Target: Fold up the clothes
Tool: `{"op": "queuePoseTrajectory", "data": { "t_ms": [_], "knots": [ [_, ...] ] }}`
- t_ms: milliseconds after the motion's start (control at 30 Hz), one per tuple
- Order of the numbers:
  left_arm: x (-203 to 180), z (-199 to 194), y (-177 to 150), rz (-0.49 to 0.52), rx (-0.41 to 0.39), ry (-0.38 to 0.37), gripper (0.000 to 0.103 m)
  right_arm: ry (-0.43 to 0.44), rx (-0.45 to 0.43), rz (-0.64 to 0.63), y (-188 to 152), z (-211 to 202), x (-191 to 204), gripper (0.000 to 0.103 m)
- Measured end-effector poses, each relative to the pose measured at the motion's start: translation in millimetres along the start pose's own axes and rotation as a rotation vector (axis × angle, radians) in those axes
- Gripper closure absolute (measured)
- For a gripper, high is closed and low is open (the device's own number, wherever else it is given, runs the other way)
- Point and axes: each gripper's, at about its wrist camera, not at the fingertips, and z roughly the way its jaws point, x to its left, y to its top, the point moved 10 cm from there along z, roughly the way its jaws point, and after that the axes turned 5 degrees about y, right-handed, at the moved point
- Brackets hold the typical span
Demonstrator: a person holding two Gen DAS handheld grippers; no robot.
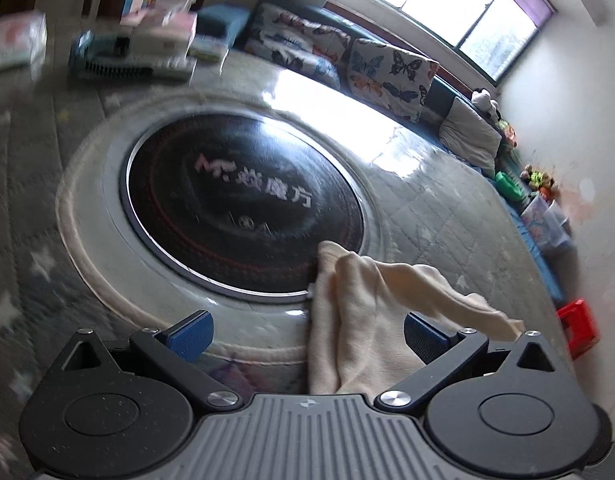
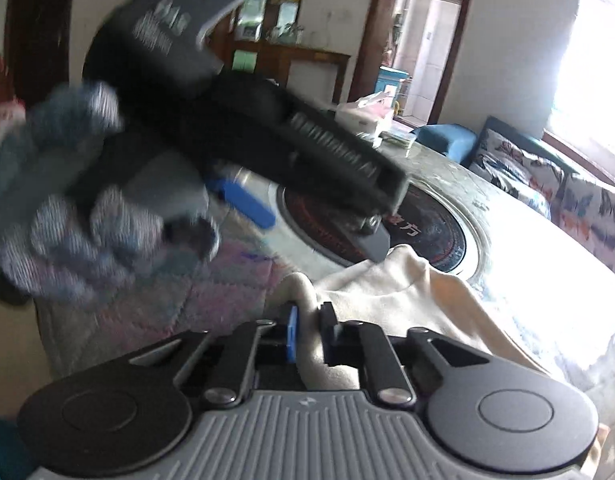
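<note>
A cream cloth [image 1: 359, 320] lies bunched on the round table, between my left gripper's [image 1: 307, 332] wide-open blue pads, which do not clamp it. In the right wrist view my right gripper [image 2: 309, 334] is shut on a fold of the same cream cloth [image 2: 391, 292], which spreads away to the right. The left gripper [image 2: 307, 216], held by a gloved hand [image 2: 87, 224], hovers open above the cloth's far end there, blurred.
The table has a black round glass hotplate [image 1: 243, 204] in its middle and a quilted cover [image 1: 447, 216]. Boxes [image 1: 155, 44] stand at the far edge. Butterfly cushions [image 1: 387, 72] line a bench under the window. A red crate [image 1: 579, 328] sits at right.
</note>
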Motion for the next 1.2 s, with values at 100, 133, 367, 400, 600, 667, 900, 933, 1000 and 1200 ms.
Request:
{"op": "queuePoseTrajectory", "data": {
  "t_ms": [100, 133, 367, 400, 600, 667, 900, 933, 1000, 1200],
  "knots": [
    [0, 3, -2, -0.058, 0.017, -0.022, 0.000, 0.013, -0.039, 0.049, 4, -10, -5, 0.095],
    [0, 3, -1, -0.070, 0.018, -0.022, 0.000, 0.015, -0.052, 0.061, 6, -14, -7, 0.096],
    [-5, 1, -7, -0.180, 0.057, -0.089, 0.001, 0.020, -0.114, 0.115, 9, -34, -15, 0.096],
    [-8, 1, -9, -0.185, 0.062, -0.100, 0.001, 0.018, -0.118, 0.117, 8, -36, -15, 0.096],
    [-16, 6, -13, -0.231, 0.098, -0.172, 0.019, 0.034, -0.141, 0.107, 13, -43, -14, 0.100],
    [-12, 7, -11, -0.242, 0.089, -0.161, 0.027, 0.035, -0.142, 0.097, 12, -44, -12, 0.100],
    [2, -4, -7, -0.253, 0.065, -0.124, 0.027, 0.034, -0.083, 0.016, 3, -33, -1, 0.080],
    [4, -5, -7, -0.258, 0.064, -0.121, 0.026, 0.035, -0.078, 0.003, 2, -30, 2, 0.070],
    [7, -5, -7, -0.268, 0.069, -0.120, 0.025, 0.040, -0.060, -0.027, -1, -24, 9, 0.067],
    [9, -9, -10, -0.275, 0.078, -0.137, 0.019, -0.010, 0.000, -0.109, -11, 1, 17, 0.075]
  ]
}}
